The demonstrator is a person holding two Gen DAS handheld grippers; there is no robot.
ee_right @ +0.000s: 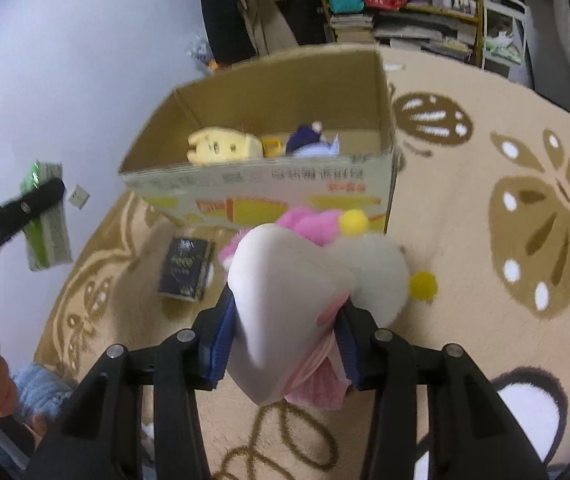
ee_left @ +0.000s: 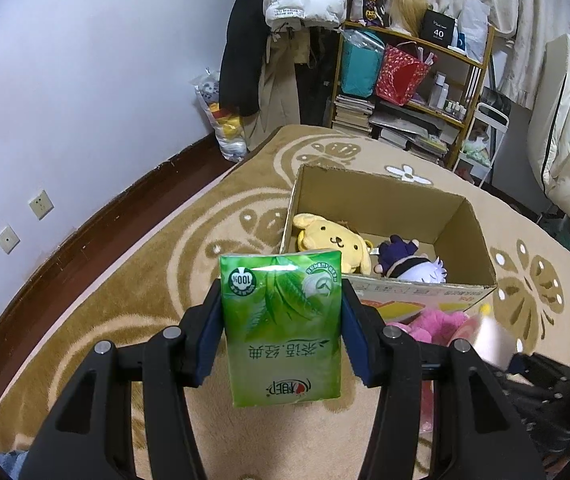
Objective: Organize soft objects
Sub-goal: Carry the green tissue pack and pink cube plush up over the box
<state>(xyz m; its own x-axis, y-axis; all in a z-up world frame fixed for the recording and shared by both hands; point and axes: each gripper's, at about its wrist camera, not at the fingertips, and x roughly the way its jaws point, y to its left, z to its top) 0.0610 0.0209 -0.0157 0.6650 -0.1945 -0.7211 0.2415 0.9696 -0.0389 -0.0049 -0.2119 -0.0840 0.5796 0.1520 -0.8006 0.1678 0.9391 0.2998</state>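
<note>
My left gripper [ee_left: 281,300] is shut on a green tissue pack [ee_left: 281,328], held upright above the rug just short of the cardboard box [ee_left: 373,196]. A yellow dog plush [ee_left: 333,240] and a purple and white plush [ee_left: 409,262] lie inside the box. My right gripper [ee_right: 287,306] is shut on a white and pink plush toy [ee_right: 285,300] with yellow pom-poms, in front of the box [ee_right: 269,184]. The same toy [ee_left: 493,340] shows blurred at the right of the left wrist view. The left gripper [ee_right: 41,196] with the green pack [ee_right: 47,236] appears at the left of the right wrist view.
A dark tissue pack [ee_right: 185,270] lies on the patterned rug [ee_right: 485,320] before the box. A hand and a blue sleeve [ee_right: 37,392] are at the lower left. A crowded shelf [ee_left: 413,92], hanging coats [ee_left: 245,52] and a plastic bag [ee_left: 225,120] stand behind the box.
</note>
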